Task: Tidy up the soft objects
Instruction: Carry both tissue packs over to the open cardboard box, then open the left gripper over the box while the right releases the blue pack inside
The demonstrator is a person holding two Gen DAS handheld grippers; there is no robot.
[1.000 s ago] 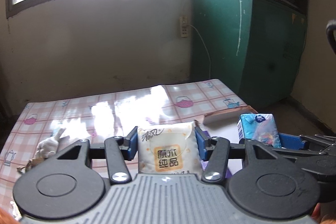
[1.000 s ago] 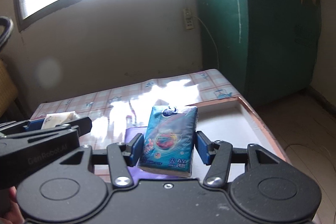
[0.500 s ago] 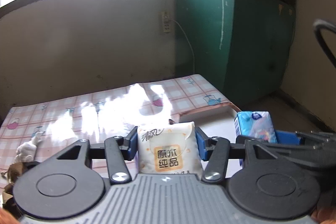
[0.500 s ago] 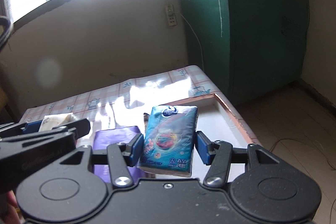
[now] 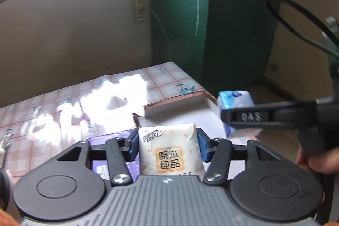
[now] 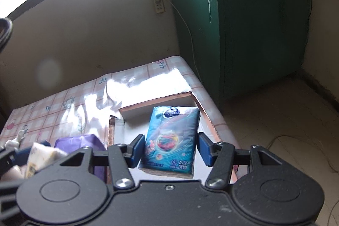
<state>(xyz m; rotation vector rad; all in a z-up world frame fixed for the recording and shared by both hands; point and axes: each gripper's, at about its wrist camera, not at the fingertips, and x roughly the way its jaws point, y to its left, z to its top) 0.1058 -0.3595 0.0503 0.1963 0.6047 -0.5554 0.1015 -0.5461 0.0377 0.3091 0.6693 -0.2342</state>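
Note:
My left gripper (image 5: 168, 146) is shut on a cream tissue pack (image 5: 169, 154) with an orange label, held above a shallow white cardboard box (image 5: 180, 111). My right gripper (image 6: 171, 148) is shut on a blue tissue pack (image 6: 171, 139), held over the same box (image 6: 161, 104). The blue pack also shows in the left wrist view (image 5: 235, 101), to the right. The cream pack shows blurred at the left in the right wrist view (image 6: 42, 154). A purple pack (image 6: 82, 142) lies at the box's left side, also seen under my left gripper (image 5: 118, 137).
The box sits at the right end of a table with a pink checked cloth (image 5: 63, 111). A small white soft toy (image 6: 14, 141) lies at the table's left. A green cabinet (image 6: 243, 24) stands behind on the right. Bare floor (image 6: 286, 120) lies to the right.
Both grippers have swung right and come closer over the box, each still holding its pack. The purple pack has come into view under my left gripper.

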